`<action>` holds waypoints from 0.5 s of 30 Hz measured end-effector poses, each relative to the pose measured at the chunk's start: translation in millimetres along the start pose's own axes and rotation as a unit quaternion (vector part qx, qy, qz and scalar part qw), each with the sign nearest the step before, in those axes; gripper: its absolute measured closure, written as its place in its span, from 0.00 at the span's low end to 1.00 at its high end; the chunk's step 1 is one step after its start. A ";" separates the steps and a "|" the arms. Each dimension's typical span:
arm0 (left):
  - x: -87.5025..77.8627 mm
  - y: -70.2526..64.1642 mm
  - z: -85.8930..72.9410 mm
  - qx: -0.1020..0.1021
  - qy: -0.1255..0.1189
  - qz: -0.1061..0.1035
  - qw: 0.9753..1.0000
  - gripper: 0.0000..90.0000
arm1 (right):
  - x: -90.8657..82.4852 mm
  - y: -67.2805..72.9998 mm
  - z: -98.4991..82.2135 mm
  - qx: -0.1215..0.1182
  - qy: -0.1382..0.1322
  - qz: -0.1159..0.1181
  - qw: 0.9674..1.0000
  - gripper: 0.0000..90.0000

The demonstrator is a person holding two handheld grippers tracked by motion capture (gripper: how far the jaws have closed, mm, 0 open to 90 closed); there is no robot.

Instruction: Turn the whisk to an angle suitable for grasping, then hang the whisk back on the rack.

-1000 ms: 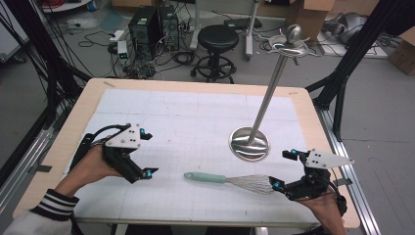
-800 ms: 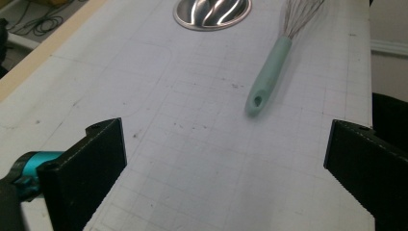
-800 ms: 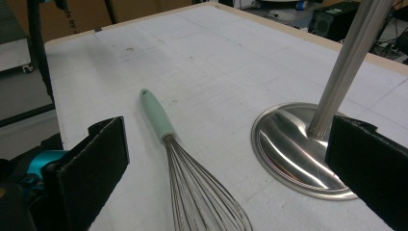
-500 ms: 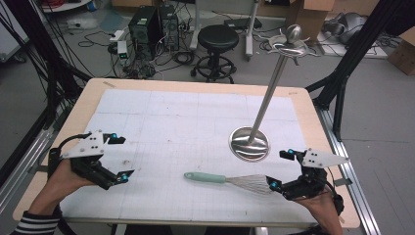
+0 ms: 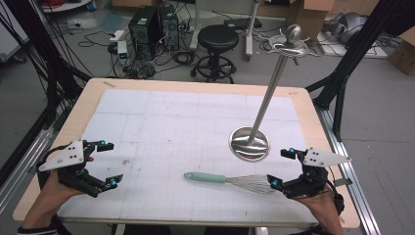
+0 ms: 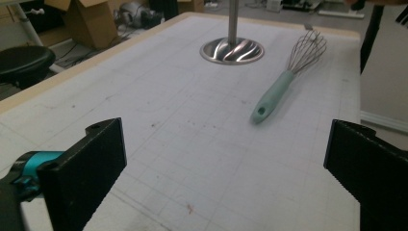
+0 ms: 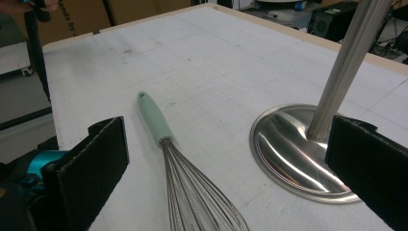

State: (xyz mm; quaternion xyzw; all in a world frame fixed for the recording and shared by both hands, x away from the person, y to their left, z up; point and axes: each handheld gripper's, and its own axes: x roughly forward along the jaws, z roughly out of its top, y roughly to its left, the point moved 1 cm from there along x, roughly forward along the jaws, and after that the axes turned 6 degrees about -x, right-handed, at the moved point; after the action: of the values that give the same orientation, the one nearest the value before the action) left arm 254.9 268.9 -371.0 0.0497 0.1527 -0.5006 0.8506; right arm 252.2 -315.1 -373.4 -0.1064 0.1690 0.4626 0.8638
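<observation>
Mint-green and steel, the wire whisk with the pale green handle (image 5: 230, 179) lies flat on the white gridded mat (image 5: 171, 127) near the table's near edge, right of centre. Its handle points left and its wire loops point right, toward the right hand-held gripper (image 5: 283, 169). In the right gripper view the whisk (image 7: 178, 159) runs up between the two black jaws, wires nearest the camera, touched by neither jaw.

Just beyond the whisk stands a polished steel stand with a round, swirl-patterned base and a thin ribbed pole (image 5: 250, 143). The pole leans up toward the far right and ends in a small ball above a flat ring. Base and whisk are near each other but apart.

The right hand-held gripper sits at the near right corner of the light wooden table (image 5: 313, 115), jaws spread wide, one on each side of the wire end of the whisk. The left hand-held gripper (image 5: 108, 165) is at the near left, well apart from the whisk, jaws also spread wide and holding nothing; in its own view the whisk (image 6: 284, 89) and stand (image 6: 232, 48) lie far ahead.

Behind the table are a black round stool (image 5: 219, 39), computer towers (image 5: 152, 24), loose cables and cardboard boxes on the grey floor.
</observation>
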 end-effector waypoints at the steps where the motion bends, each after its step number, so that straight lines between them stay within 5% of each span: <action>1: -0.1 0.5 -0.3 0.001 -0.001 0.000 1.000 0.02 | 0.1 -0.2 0.0 0.001 0.001 -0.002 1.000 0.01; 15: 3.7 -0.9 -1.4 0.007 0.012 0.007 1.000 0.02 | -0.8 1.0 3.1 -0.010 -0.012 -0.003 1.000 0.01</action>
State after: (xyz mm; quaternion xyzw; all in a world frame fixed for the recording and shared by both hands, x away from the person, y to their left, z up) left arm 255.5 265.7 -373.4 0.0626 0.1593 -0.4947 0.8520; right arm 251.5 -314.2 -370.3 -0.1104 0.1535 0.4628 0.8661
